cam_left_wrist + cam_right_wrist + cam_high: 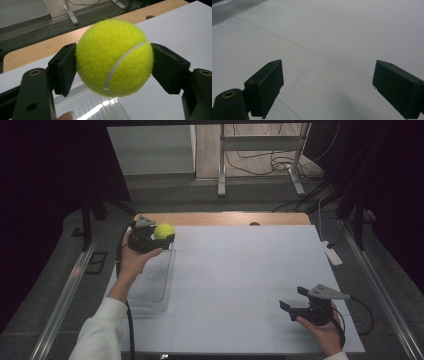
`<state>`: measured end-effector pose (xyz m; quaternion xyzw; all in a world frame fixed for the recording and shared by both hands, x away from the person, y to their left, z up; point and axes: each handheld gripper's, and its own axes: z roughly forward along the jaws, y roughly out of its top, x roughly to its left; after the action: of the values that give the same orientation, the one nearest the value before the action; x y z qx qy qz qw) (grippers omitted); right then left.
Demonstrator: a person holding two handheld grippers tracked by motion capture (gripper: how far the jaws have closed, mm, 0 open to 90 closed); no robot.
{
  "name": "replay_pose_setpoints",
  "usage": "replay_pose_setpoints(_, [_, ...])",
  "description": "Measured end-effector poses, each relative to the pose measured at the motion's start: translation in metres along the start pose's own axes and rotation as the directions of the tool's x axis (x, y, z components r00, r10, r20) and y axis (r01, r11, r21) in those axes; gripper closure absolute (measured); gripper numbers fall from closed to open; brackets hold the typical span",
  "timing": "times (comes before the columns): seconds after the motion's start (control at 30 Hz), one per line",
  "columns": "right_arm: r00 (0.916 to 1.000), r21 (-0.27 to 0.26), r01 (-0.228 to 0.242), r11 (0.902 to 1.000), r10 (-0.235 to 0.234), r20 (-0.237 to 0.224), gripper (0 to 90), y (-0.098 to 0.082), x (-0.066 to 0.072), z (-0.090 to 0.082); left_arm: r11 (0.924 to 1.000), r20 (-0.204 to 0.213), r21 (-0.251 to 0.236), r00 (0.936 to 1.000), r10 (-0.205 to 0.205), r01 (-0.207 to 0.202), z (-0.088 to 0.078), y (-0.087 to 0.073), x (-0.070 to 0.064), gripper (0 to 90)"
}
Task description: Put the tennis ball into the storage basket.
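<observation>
A yellow tennis ball [164, 230] [114, 58] is clamped between the black pads of my left gripper [161, 235] [114, 67], held in the air above the far end of a clear plastic bin [150, 290]. The pads press on both sides of the ball. My right gripper [294, 298] [327, 87] rests low over the white table [240, 270] at the near right, its jaws wide apart with nothing between them.
The clear bin [95, 107] lies along the table's left side, below the ball. A wooden strip [225, 218] runs along the table's far edge. A white power strip [333, 254] sits off the right edge. Metal frame legs [221, 170] stand beyond the table.
</observation>
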<state>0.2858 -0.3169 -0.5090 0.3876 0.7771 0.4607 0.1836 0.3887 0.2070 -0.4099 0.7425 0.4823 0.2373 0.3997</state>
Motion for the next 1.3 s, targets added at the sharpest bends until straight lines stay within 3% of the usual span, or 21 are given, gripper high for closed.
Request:
replay_pose_setpoints(0.8, [1.0, 0.005, -0.001, 1.0, 0.001, 0.001, 10.2, 0.0, 0.0, 0.001, 0.9989, -0.059, 0.022, 0.9975, -0.039, 0.041, 0.0, -0.008, 0.025, 27.1])
replay_pose_setpoints(1.3, [1.0, 0.006, -0.001, 1.0, 0.001, 0.005, 10.2, 0.0, 0.0, 0.001, 0.9957, -0.105, 0.04, 0.9913, -0.079, 0.084, -0.002, -0.013, 0.043, 27.0])
